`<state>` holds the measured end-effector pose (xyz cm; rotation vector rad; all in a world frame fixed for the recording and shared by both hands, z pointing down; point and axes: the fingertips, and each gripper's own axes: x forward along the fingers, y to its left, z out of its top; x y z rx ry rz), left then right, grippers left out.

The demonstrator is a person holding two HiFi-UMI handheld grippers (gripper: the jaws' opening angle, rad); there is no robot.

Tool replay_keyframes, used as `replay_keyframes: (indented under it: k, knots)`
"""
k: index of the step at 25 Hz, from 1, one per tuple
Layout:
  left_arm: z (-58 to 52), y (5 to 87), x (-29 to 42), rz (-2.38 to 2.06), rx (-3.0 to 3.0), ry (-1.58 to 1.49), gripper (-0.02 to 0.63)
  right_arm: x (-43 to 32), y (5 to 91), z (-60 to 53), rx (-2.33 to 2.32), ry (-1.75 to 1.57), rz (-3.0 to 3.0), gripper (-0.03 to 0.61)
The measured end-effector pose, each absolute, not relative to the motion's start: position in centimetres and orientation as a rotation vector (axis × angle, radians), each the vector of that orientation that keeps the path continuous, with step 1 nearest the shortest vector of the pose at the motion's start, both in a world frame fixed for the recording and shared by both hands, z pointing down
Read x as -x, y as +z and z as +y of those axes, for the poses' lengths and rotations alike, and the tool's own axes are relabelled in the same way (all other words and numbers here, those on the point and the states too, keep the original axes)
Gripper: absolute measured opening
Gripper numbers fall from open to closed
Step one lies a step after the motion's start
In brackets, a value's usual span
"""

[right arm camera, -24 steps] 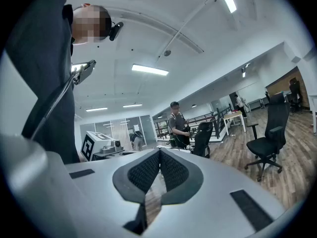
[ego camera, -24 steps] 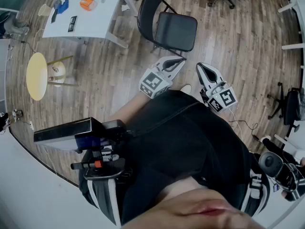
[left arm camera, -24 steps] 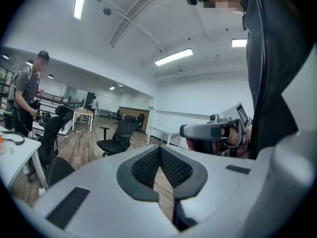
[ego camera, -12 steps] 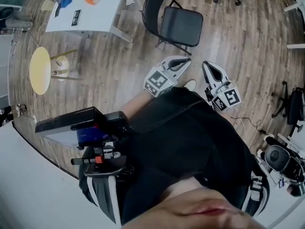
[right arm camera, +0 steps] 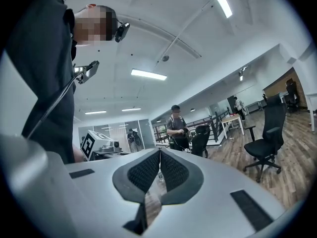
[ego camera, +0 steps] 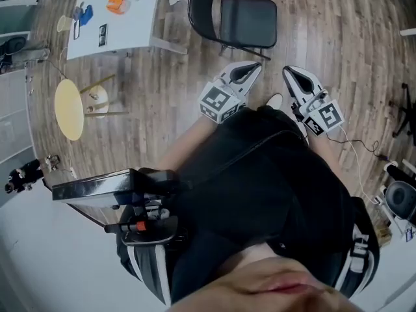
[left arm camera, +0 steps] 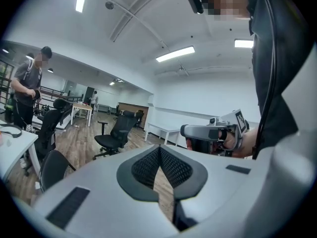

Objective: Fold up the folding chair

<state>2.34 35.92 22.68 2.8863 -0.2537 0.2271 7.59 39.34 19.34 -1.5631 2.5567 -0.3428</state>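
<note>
The black folding chair (ego camera: 248, 19) stands unfolded on the wood floor at the top of the head view, seat toward me. My left gripper (ego camera: 255, 67) and right gripper (ego camera: 290, 73) are held side by side just short of the seat's front edge, touching nothing. Both are shut and empty. In the left gripper view the left gripper's (left arm camera: 159, 148) mesh pads meet, and the right gripper (left arm camera: 213, 131) shows beside it. The right gripper's (right arm camera: 159, 153) pads also meet in its own view. A dark chair back (left arm camera: 52, 166) shows low at the left.
A white table (ego camera: 140, 28) with small items stands left of the chair, and a round yellow stool (ego camera: 68, 108) lies further left. A cable (ego camera: 364, 155) trails on the floor at the right. Black office chairs (left arm camera: 115, 133) and a standing person (right arm camera: 177, 128) are further off.
The head view has swung, so the chair and table now sit nearer the top edge. Both grippers stayed shut, side by side, about as far from the chair as before.
</note>
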Motion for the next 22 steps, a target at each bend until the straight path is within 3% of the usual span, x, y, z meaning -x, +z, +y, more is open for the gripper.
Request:
replay_keyframes:
  k: [22]
  knots:
    - [32.5, 21.5, -8.4, -0.537, -2.912, 0.262, 0.002, -16.2, 21.7, 37.6, 1.42, -0.329, 2.621, 0.011]
